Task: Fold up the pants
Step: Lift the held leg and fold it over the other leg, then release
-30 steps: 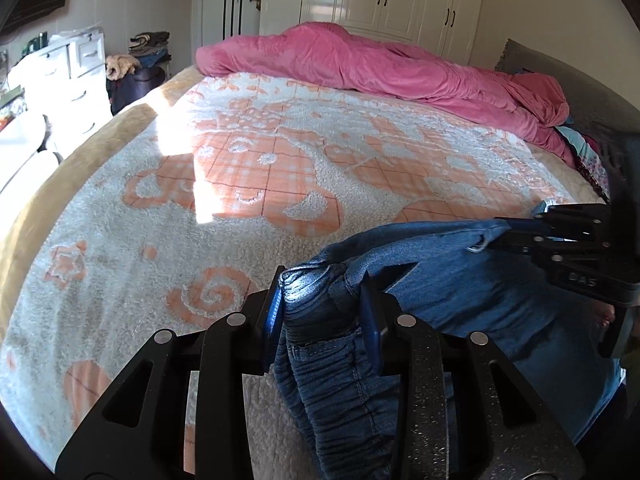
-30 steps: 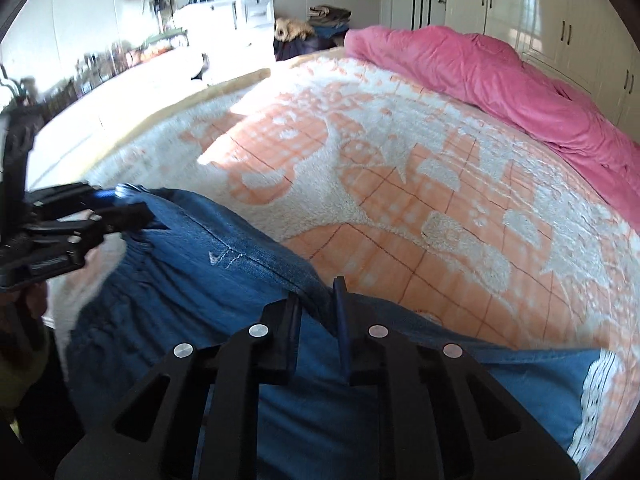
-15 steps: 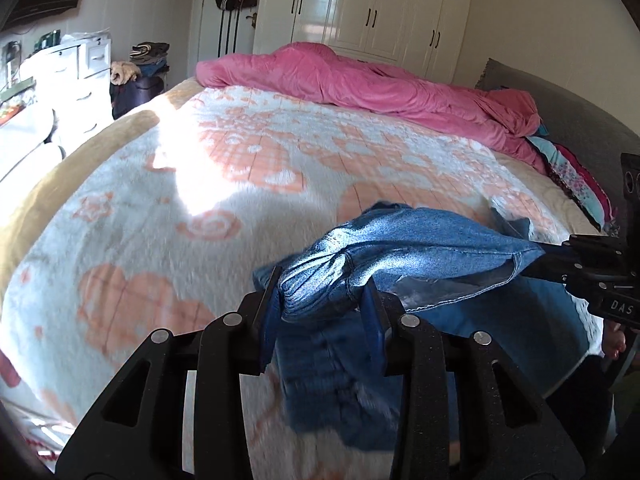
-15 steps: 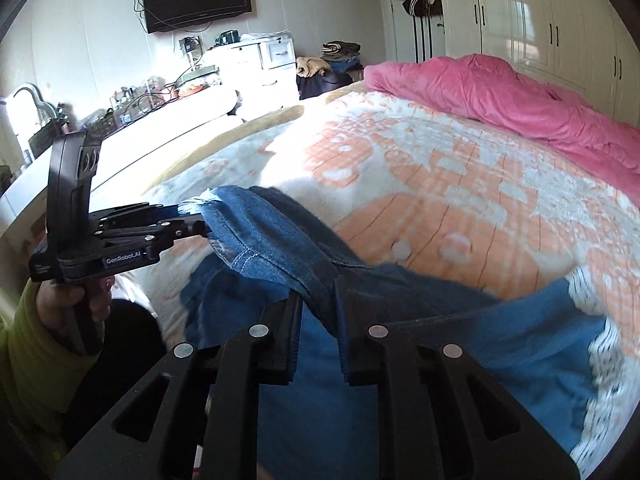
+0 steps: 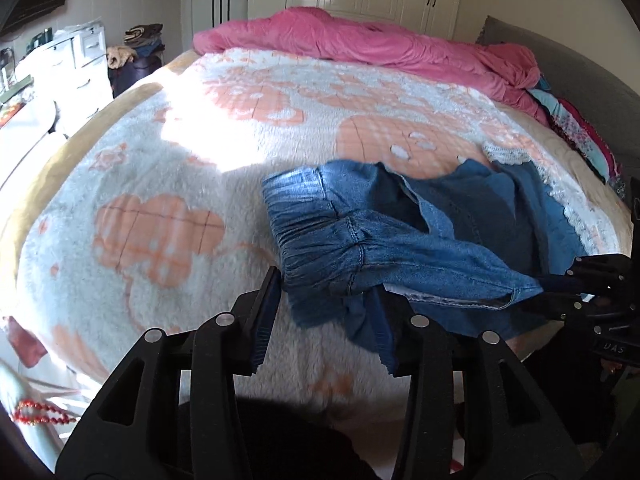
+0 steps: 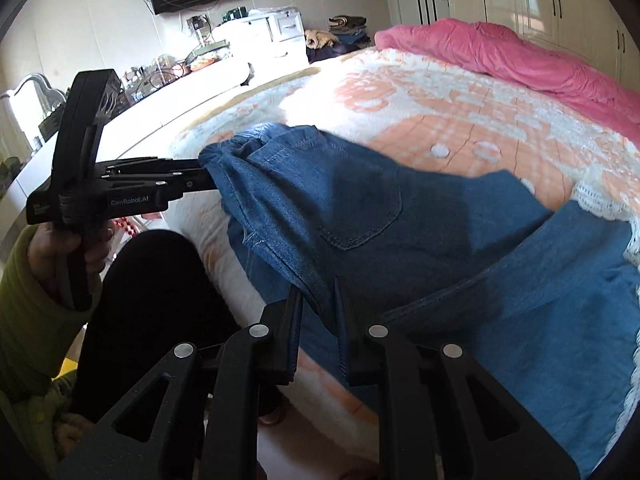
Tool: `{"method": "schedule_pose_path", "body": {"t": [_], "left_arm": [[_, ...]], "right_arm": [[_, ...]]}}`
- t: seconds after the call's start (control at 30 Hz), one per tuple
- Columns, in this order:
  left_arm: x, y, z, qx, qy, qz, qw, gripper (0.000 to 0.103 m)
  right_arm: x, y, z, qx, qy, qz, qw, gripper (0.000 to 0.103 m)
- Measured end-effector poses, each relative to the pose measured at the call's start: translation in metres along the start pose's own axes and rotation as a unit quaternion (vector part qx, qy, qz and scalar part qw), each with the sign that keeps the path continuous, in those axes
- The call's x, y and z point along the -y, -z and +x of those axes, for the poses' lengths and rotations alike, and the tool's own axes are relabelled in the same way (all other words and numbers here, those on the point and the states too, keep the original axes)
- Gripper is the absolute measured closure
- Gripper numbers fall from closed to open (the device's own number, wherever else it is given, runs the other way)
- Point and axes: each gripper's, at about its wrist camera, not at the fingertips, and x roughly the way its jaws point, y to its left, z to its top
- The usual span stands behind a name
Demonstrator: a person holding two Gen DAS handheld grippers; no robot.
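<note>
On the bed's near edge, the denim pants (image 6: 360, 216) now lie spread on the fleece blanket (image 5: 160, 184); a second ago they hung bunched between both tools. Left gripper (image 5: 324, 316) jaws are opening, waistband still between them but slack, so release has started. Right gripper (image 6: 318, 312) stays narrow, pinching the fabric edge. Likely laid out, first fold next.

Blue denim pants (image 6: 360, 216), elastic waistband bunched, back pocket up, spread rumpled across bed's near edge.
</note>
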Motion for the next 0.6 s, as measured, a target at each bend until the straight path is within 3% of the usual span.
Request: {"method": "schedule_pose_path", "body": {"t": [0.2, 0.37, 0.53, 0.6], "left_arm": [[-0.005, 0.01, -0.009, -0.009, -0.01, -0.007, 0.9999, 0.058], [-0.01, 0.014, -0.033, -0.001, -0.028, -0.019, 0.9994, 0.058], [0.002, -0.003, -0.046, 0.019, 0.036, -0.044, 0.9982, 0.058], [0.02, -0.008, -0.033, 0.014, 0.03, -0.021, 0.9992, 0.058]], "right_arm": [[-0.006, 0.016, 0.016, -0.028, -0.005, -0.002, 1.0, 0.088], [-0.007, 0.023, 0.021, -0.037, -0.004, 0.007, 0.999, 0.086], [-0.01, 0.025, 0.02, -0.034, -0.008, 0.006, 0.999, 0.085], [-0.008, 0.025, 0.017, -0.032, -0.013, 0.013, 0.999, 0.085]]}}
